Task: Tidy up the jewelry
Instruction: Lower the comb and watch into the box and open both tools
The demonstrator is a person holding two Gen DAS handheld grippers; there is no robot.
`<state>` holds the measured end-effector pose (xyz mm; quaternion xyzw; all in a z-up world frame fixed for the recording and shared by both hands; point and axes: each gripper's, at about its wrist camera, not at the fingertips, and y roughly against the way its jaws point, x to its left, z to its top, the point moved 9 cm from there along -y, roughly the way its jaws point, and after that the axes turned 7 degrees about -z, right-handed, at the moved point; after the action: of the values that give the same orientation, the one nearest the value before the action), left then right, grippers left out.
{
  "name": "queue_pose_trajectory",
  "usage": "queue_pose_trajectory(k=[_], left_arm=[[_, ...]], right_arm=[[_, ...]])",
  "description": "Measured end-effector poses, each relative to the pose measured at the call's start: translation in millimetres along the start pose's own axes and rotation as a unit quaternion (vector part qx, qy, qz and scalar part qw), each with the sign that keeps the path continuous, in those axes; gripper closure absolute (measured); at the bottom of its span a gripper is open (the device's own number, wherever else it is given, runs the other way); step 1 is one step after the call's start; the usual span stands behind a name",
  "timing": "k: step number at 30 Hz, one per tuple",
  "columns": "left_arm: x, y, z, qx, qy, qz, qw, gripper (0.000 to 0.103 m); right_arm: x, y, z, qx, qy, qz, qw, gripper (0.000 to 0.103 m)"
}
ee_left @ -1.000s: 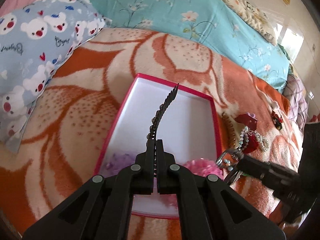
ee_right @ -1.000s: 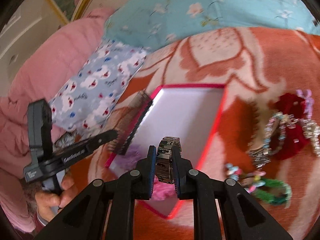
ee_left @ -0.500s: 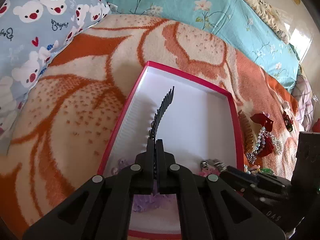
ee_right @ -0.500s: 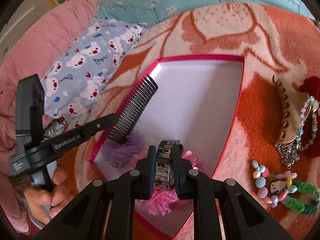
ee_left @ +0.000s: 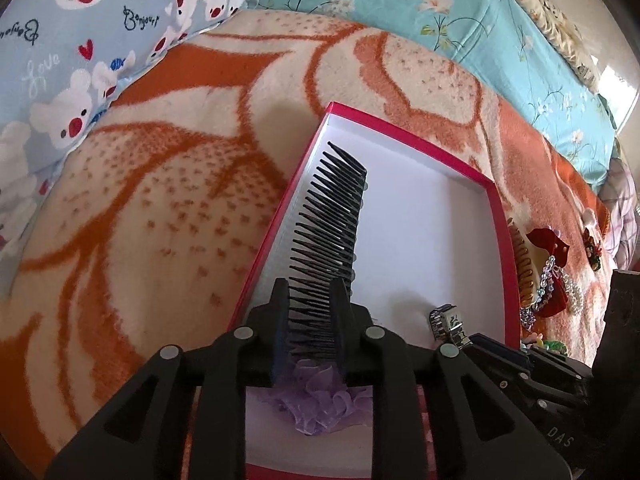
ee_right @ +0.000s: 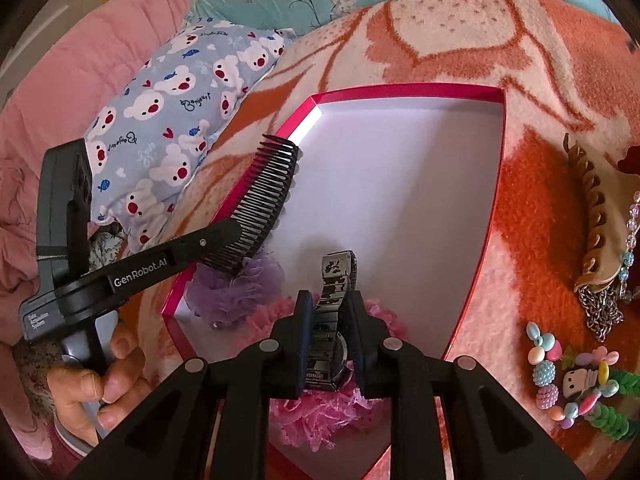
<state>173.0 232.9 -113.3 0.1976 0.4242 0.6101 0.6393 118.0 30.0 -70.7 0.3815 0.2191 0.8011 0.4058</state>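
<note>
A red box with a white inside (ee_left: pixel 497 240) (ee_right: pixel 490 184) lies on the blanket. My left gripper (ee_left: pixel 309 296) has opened around a black hair comb (ee_left: pixel 334 216) (ee_right: pixel 264 196) that hangs over the box's left edge. My right gripper (ee_right: pixel 329 308) has its jaws parted around a dark metal watch (ee_right: pixel 334 280) (ee_left: pixel 446 320) low over the box's near end. A purple scrunchie (ee_left: pixel 320 404) (ee_right: pixel 236 284) and a pink scrunchie (ee_right: pixel 320 416) lie in the box's near end.
Right of the box on the orange blanket (ee_right: pixel 540 240) lie a tan hair claw (ee_right: pixel 592 216), a red bow (ee_left: pixel 548 248), bead bracelets (ee_right: pixel 576 376) and a chain (ee_right: pixel 600 308). A bear-print pillow (ee_left: pixel 80 40) lies at the left, a teal pillow (ee_left: pixel 440 8) behind.
My left gripper's jaws have parted and the comb has tipped from edge-on to flat, teeth showing. My right gripper's jaws have also widened around the watch. Both moved lower over the box.
</note>
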Motion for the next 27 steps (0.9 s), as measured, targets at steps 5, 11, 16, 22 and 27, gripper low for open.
queue_pose_trajectory(k=[5, 11, 16, 22, 27], left_arm=[[0, -1, -3, 0.007, -0.003, 0.004, 1.0000, 0.074], [1, 1, -9, 0.016, 0.004, 0.003, 0.9999, 0.065], [-1, 12, -10, 0.014, 0.002, 0.005, 0.9999, 0.064], [-16, 26, -9, 0.005, -0.007, -0.003, 1.0000, 0.064], [-41, 34, -8, -0.003, -0.027, -0.012, 0.9996, 0.056]], right_arm=[[0, 0, 0, 0.001, -0.001, 0.001, 1.000, 0.081], [3, 4, 0, -0.001, -0.004, 0.007, 1.000, 0.061], [-1, 16, 1, -0.009, -0.011, 0.009, 1.000, 0.059], [-14, 44, 5, -0.034, -0.024, 0.007, 0.999, 0.053], [-40, 70, 4, -0.053, -0.044, -0.008, 0.998, 0.052]])
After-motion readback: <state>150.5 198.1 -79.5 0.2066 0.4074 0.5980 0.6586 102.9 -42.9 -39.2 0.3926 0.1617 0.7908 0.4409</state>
